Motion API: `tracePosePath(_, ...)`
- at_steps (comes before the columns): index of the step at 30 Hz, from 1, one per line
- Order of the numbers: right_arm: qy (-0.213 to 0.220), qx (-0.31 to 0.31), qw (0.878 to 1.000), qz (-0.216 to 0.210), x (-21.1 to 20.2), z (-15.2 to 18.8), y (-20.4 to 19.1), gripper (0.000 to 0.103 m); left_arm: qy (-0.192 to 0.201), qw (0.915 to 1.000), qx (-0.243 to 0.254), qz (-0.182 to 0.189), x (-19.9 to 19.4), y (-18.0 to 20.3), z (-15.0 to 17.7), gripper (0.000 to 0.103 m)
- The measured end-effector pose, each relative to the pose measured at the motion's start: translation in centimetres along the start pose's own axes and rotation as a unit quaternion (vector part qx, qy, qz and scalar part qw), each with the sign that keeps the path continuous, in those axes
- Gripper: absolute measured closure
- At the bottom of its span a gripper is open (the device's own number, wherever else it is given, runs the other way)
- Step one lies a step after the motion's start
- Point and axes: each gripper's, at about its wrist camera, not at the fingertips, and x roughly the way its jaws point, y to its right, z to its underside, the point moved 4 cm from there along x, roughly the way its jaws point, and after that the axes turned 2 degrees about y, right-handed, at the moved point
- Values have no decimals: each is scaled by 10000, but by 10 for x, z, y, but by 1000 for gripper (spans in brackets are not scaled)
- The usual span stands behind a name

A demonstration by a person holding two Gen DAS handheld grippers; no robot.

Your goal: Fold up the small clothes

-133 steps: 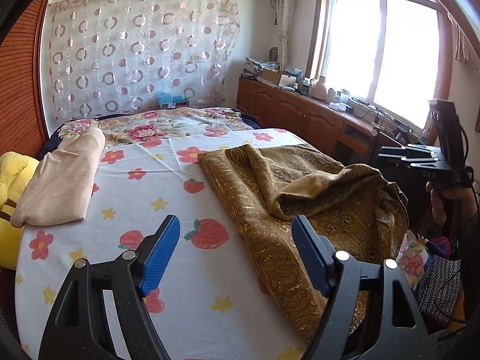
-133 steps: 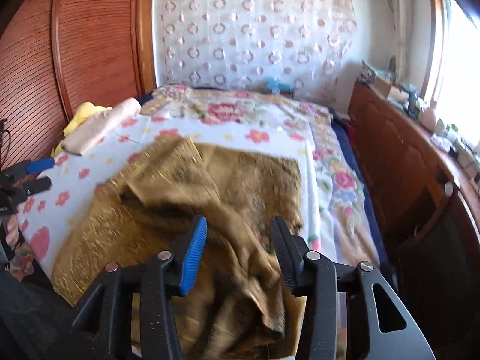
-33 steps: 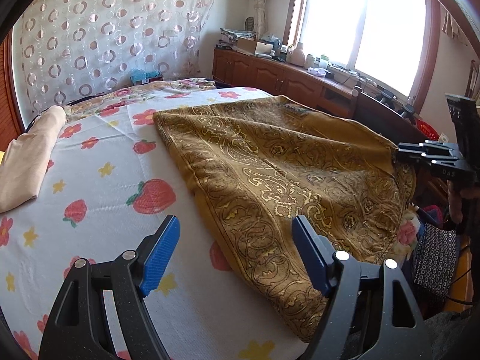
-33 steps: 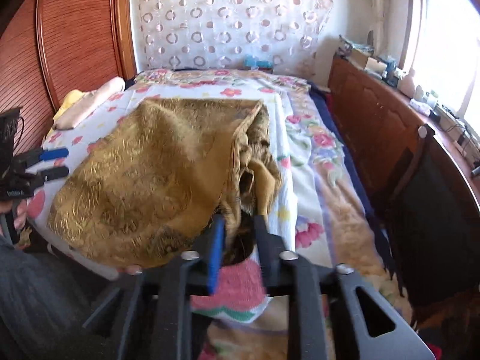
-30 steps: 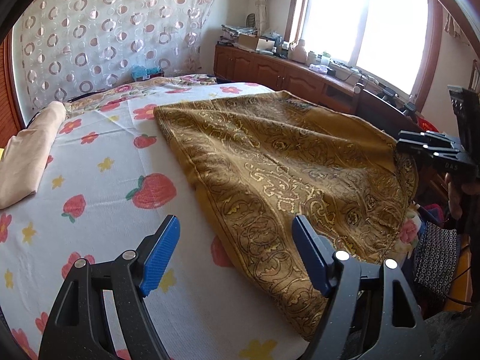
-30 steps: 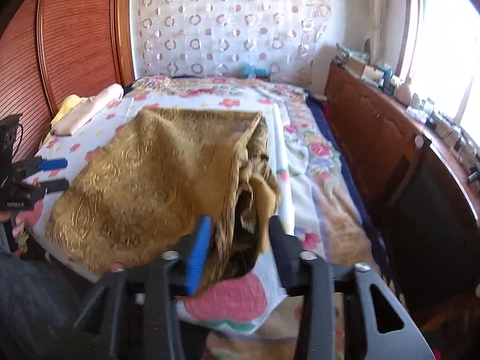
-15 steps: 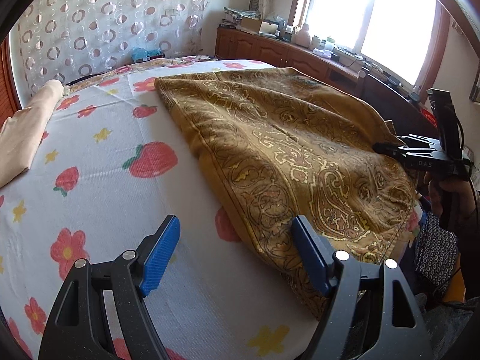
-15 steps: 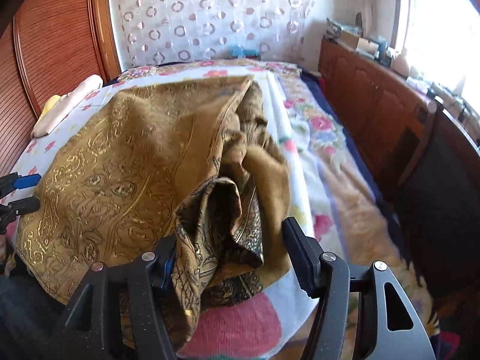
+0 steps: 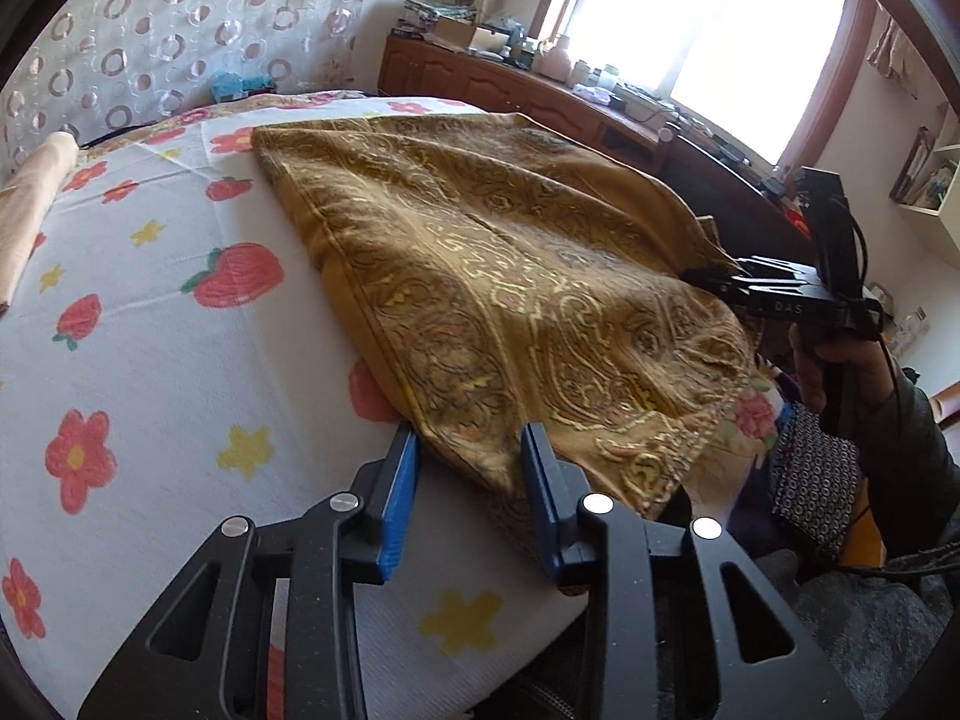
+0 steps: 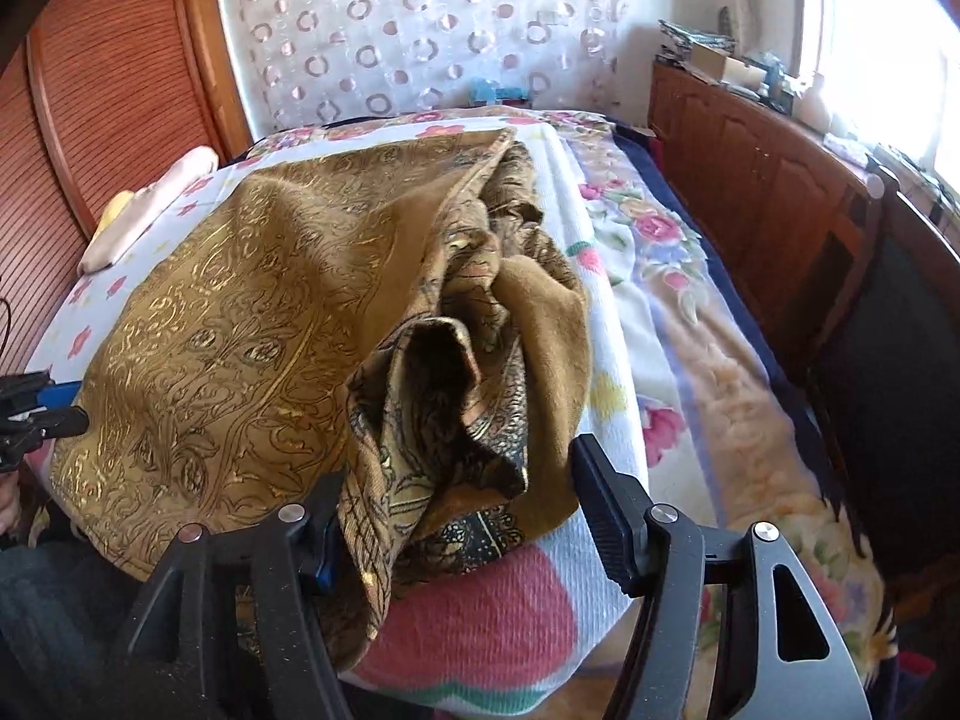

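A golden patterned cloth (image 9: 510, 276) lies spread over the bed, its near corner hanging off the front edge. My left gripper (image 9: 471, 501) straddles that near edge; its jaws are closing, the cloth lies between the blue pads (image 9: 396, 504), and it is not pinched. In the right wrist view the cloth (image 10: 240, 324) is bunched into a heap at its right side. My right gripper (image 10: 462, 528) is low at that heap, jaws opening, with loose folds between them and draped over the left finger. Each gripper shows in the other view: right gripper (image 9: 729, 282), left gripper (image 10: 54, 405).
The bed sheet (image 9: 150, 360) is white with strawberries and flowers. A folded beige cloth (image 9: 30, 204) lies at the far left. A wooden cabinet (image 10: 750, 168) runs along the window side, a dark chair (image 10: 888, 330) stands by the bed, and a wooden wardrobe (image 10: 108, 90) is at left.
My left jaws have narrowed around the cloth's near edge. The right gripper, earlier shut on the bunched cloth, has opened and sunk, and the cloth has settled onto the bed.
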Motion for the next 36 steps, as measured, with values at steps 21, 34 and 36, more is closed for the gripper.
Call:
tracePosePath(21,-195,23,9993,-308,0,4,-5,40,435,9979,388,273,-37,26,-23,100)
tracePosePath(34,632,384,9886,-1311,-27,-25,-7,95,1013,9946,187,132,-53,13,-72,100)
tracePosePath(36,836,484,9849,-1434,-31,-40,-5,95,1133,9934,196,19,-53,6,-91,100)
